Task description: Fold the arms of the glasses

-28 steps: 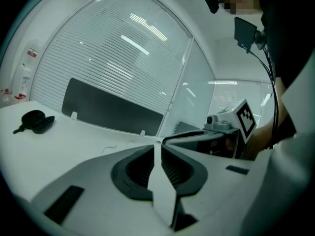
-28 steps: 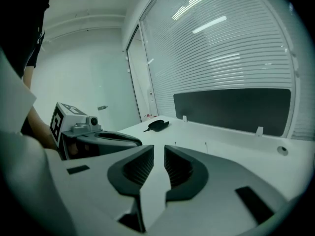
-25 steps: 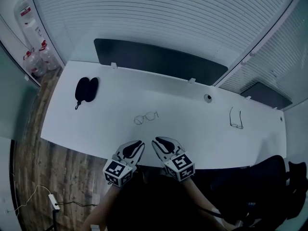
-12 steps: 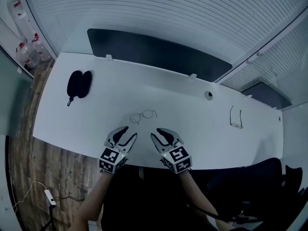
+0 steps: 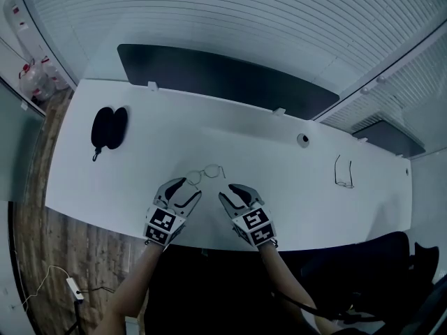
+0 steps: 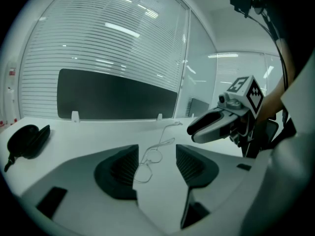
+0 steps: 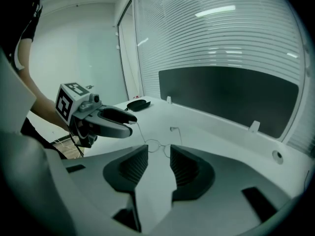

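Note:
Thin wire-framed glasses (image 5: 204,174) lie on the white table (image 5: 140,166) with their arms unfolded, pointing away from me. My left gripper (image 5: 185,189) hovers just short of their left lens, and my right gripper (image 5: 232,192) sits just right of them. Both have just been opening and stand open with nothing pressed between the pads. In the left gripper view the glasses (image 6: 152,156) show in the gap of that gripper (image 6: 156,163), with the right gripper (image 6: 216,124) beyond. From the right gripper (image 7: 158,163) I see the glasses (image 7: 156,145) ahead and the left gripper (image 7: 110,117) beside them.
A black glasses case (image 5: 108,127) lies at the table's far left. A second pair of glasses (image 5: 342,171) rests at the right, near a round cable grommet (image 5: 302,139). A dark panel (image 5: 223,79) runs along the back edge. The near table edge is under my wrists.
Both grippers have come forward and down from the table's near edge to just short of the glasses. Their jaws have spread from nearly closed to wide.

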Available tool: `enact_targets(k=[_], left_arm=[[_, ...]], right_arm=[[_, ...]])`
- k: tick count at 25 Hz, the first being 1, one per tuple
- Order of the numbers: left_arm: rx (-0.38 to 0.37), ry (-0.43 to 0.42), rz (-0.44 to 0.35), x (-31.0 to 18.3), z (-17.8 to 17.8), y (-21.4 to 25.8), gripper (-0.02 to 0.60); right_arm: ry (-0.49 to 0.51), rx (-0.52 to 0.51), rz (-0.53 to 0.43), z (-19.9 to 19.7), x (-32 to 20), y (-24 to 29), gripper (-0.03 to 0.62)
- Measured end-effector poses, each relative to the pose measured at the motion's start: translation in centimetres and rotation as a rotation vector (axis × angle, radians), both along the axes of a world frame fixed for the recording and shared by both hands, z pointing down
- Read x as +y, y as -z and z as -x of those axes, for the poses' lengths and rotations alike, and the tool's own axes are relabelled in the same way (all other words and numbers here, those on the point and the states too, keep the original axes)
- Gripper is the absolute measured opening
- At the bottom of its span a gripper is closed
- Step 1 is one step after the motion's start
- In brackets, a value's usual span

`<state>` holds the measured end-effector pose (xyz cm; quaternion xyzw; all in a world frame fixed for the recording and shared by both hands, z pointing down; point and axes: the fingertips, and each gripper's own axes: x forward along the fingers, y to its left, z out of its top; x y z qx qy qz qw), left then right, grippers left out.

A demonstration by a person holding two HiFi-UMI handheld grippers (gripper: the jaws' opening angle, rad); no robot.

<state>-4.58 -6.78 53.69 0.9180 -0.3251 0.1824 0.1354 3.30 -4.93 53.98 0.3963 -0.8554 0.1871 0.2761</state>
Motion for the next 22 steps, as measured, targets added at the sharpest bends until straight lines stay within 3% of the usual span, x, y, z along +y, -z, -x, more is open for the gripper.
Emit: enact_targets(k=[6,14,22], left_arm=[[-0.017,-0.099,-0.089,-0.6,-1.0,2.7,0.253],[-0.093,-0.115,-0.042,-0.5,0.4,-0.5,0.253],[-0.159,-0.125,0.007,-1.4,0.2,-4.2,0.253]], right_arm=[[0.048,0.087,0.009,-0.6,-1.9,-2.0,0.143],[0.097,0.177,-0.022,-1.4,-4.9,-3.4,0.141],[0.150,0.156,-0.026,-0.7,-6.2,-4.4,0.141]])
